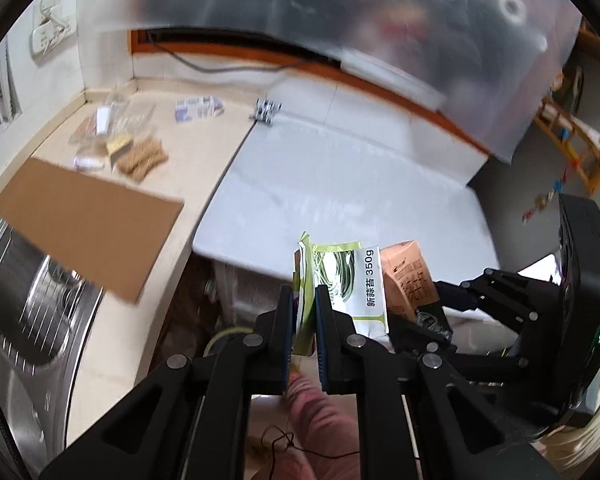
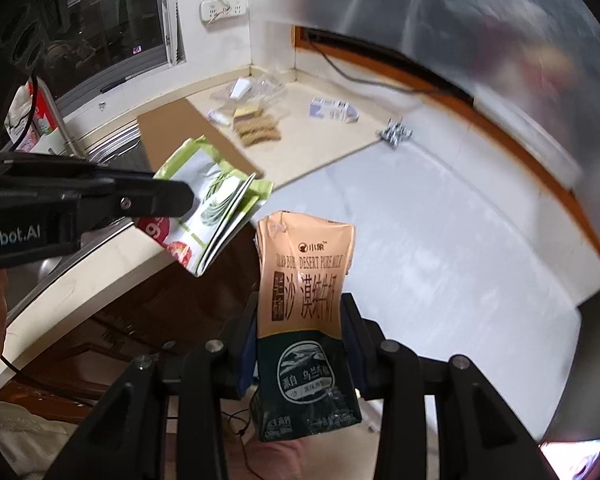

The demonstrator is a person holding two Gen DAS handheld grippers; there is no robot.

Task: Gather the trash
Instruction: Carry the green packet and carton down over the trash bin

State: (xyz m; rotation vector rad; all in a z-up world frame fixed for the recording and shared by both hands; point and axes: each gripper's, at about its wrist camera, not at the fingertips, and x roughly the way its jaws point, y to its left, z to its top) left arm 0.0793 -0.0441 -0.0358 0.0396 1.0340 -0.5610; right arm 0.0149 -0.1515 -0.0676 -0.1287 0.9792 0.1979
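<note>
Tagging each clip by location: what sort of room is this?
Most likely a home kitchen: a steel sink set into a beige countertop, a wall socket beside a window, and snack wrappers lying about.

Peach-and-dark-green milk carton [image 2: 306, 320], green-white printed vegetable bag [image 1: 340, 284], plain brown cardboard [image 1: 88, 224], beige counter [image 1: 204, 136].

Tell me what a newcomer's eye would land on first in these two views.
First, the peach-and-dark milk carton held upright in the right gripper, front and centre. Next, the green-edged food packet pinched in the left gripper, off the counter's front edge. Behind, a cardboard sheet overhangs the sink, with wrappers scattered toward the corner.
</note>
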